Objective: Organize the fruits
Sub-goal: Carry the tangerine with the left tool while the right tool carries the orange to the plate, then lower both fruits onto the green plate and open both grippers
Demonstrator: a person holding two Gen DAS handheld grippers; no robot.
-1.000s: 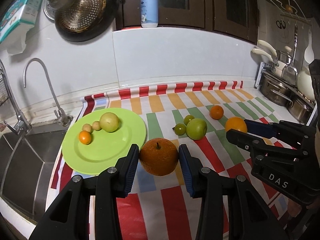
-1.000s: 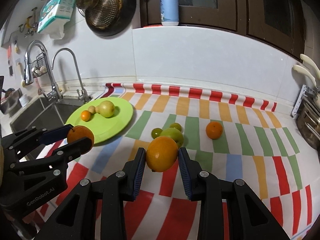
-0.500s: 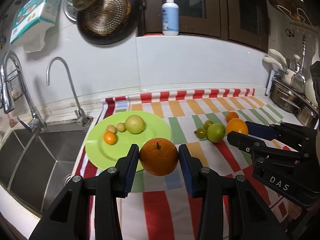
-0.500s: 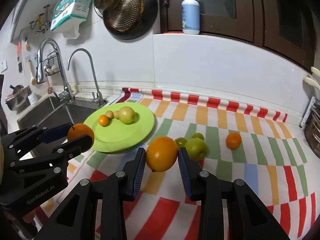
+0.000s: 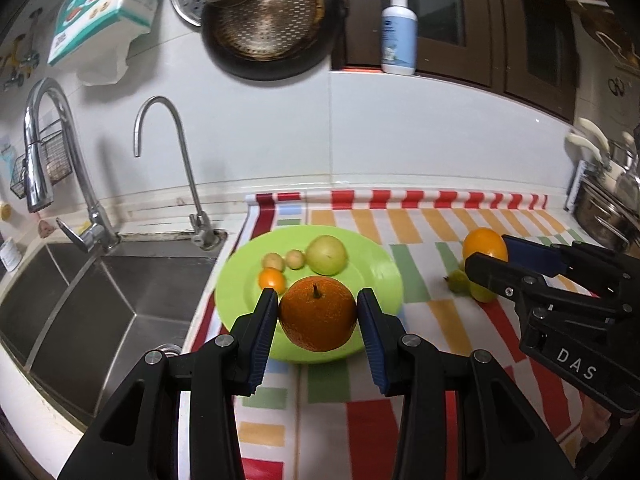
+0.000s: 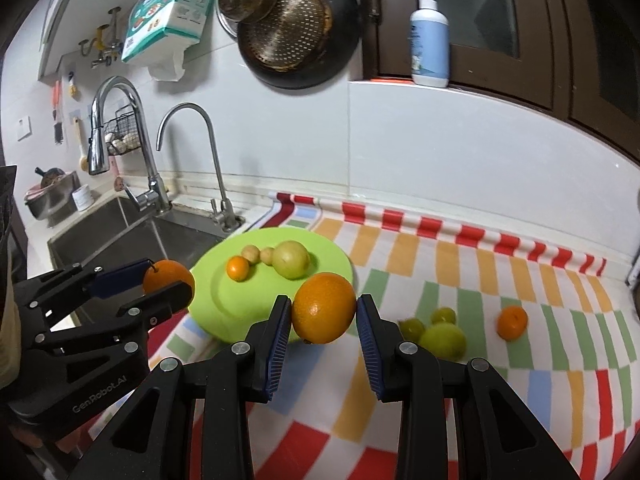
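Over the counter: both grippers hang above a striped cloth [image 6: 460, 264] beside the sink [image 5: 80, 280].
Left gripper [image 5: 318, 316]: its jaws are closed on a dark orange with a stem [image 5: 317, 319], a blue pad pressed to each side; the fruit is off the surface, in front of the near edge of the green plate [image 5: 376, 276] as this camera sees it.
Right gripper [image 6: 324, 316]: its jaws are clamped on a smooth orange [image 6: 324, 314], held in the air, near the right edge of the plate in its own view.
Cross views: from the left camera the right gripper and its orange show at the right, over the cloth; from the right camera the left gripper and its orange show at the left, near the plate's left edge.
Plate: holds a pale green fruit [image 6: 291, 265], two small tan fruits [image 6: 260, 255] in a row beside it, and a small orange fruit [image 6: 238, 268].
On the cloth: a green apple [image 6: 443, 340] with two small green fruits [image 6: 444, 315] close beside it, and a tangerine [image 6: 512, 322] a little apart to their right.
Wall: a dark pan [image 5: 272, 20] hangs above; a pump bottle [image 5: 399, 30] stands on the ledge.
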